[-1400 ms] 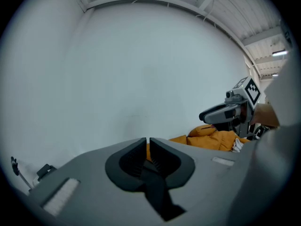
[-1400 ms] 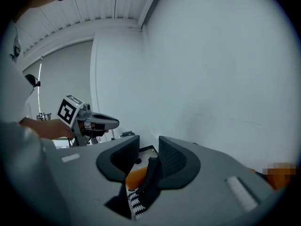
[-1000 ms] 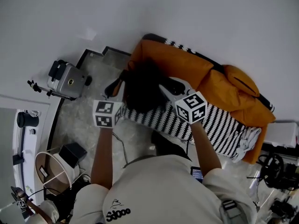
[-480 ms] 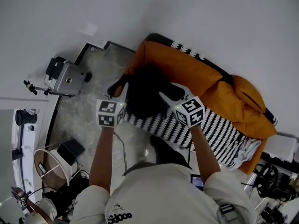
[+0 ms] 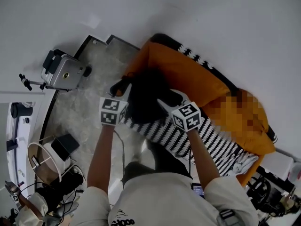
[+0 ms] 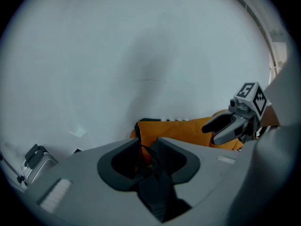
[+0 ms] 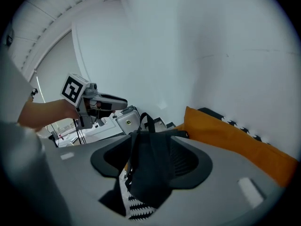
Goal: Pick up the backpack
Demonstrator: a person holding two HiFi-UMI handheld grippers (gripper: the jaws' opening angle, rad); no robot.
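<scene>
A black backpack (image 5: 146, 94) sits at the left end of an orange sofa (image 5: 188, 74), on a black-and-white striped blanket (image 5: 214, 142). My left gripper (image 5: 121, 89) is at its left side and my right gripper (image 5: 165, 100) at its right. In the left gripper view a thin dark strap (image 6: 153, 175) runs between the opening jaws of the left gripper (image 6: 148, 149), and the pads stand off it. In the right gripper view a broad black strap (image 7: 148, 168) hangs through the opening jaws of the right gripper (image 7: 150, 142), loose between them.
A silver case (image 5: 61, 72) stands on the stone floor (image 5: 84, 112) left of the sofa. A round wire-framed thing (image 5: 40, 161) and cables lie at the lower left. A white wall rises behind the sofa. The person's body fills the bottom of the head view.
Both grippers have sunk with the backpack towards the sofa seat, and the backpack now sits lower against the blanket.
</scene>
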